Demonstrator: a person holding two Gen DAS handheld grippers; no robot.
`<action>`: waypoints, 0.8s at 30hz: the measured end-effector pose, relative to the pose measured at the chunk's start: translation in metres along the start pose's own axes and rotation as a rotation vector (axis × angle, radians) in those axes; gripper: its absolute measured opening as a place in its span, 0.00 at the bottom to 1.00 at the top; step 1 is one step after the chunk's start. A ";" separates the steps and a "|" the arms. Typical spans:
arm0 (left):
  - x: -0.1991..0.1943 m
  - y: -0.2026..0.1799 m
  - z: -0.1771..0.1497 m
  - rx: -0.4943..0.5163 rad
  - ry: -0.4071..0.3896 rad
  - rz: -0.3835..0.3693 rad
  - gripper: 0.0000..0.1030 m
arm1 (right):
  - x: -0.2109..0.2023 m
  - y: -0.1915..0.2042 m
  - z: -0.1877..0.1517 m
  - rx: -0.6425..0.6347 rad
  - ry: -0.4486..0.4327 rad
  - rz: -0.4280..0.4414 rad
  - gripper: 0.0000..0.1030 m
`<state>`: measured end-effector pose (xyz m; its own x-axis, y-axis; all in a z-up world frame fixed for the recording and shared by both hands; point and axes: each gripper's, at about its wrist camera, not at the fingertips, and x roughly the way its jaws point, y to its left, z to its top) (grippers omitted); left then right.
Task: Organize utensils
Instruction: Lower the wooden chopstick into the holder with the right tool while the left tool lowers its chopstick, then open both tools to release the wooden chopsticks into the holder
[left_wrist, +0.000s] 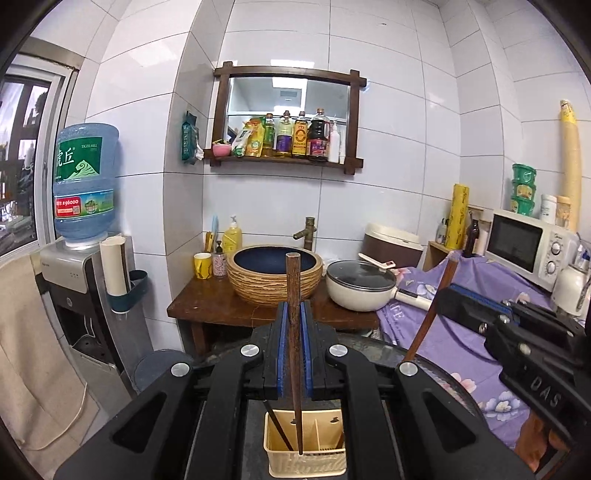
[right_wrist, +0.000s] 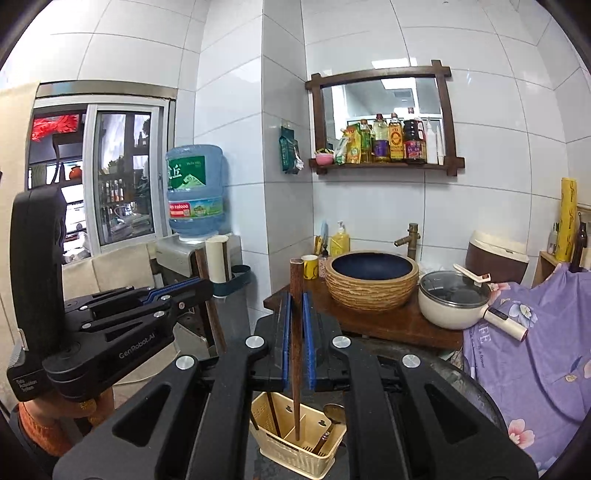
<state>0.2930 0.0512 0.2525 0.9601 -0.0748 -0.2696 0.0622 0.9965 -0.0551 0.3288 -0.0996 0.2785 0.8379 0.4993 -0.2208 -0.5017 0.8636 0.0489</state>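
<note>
both wrist cameras look forward, slightly downward, sharing the round basin (left_wrist: 273, 275) (right_wrist: 371, 278) and tiled wall beyond.

White glossy wall tiles (left_wrist: 388, 206) line the room, and a dark wood-framed mirror shelf (left_wrist: 286, 118) hangs above a brown wooden washstand (left_wrist: 221, 306). A water dispenser (left_wrist: 85, 280) stands beside a metal-framed window (right_wrist: 122, 173), and purple floral cloth (left_wrist: 476, 332) drapes the right-hand counter.

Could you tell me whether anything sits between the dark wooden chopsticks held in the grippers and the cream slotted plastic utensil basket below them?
Nothing visible does. Each dark wooden chopstick hangs over the cream slotted plastic utensil basket, whose compartments already hold another chopstick and a metal spoon.
</note>
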 end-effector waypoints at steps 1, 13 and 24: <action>0.004 -0.001 -0.004 0.000 -0.006 0.007 0.06 | 0.005 0.000 -0.004 0.001 0.007 -0.004 0.07; 0.031 0.004 -0.012 -0.024 -0.029 0.071 0.06 | 0.052 -0.016 -0.064 0.046 0.093 -0.042 0.07; 0.044 0.009 -0.019 -0.035 0.003 0.063 0.06 | 0.058 -0.016 -0.073 0.048 0.107 -0.049 0.07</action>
<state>0.3309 0.0560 0.2220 0.9608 -0.0117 -0.2769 -0.0083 0.9974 -0.0712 0.3696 -0.0896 0.1942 0.8321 0.4481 -0.3268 -0.4475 0.8906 0.0818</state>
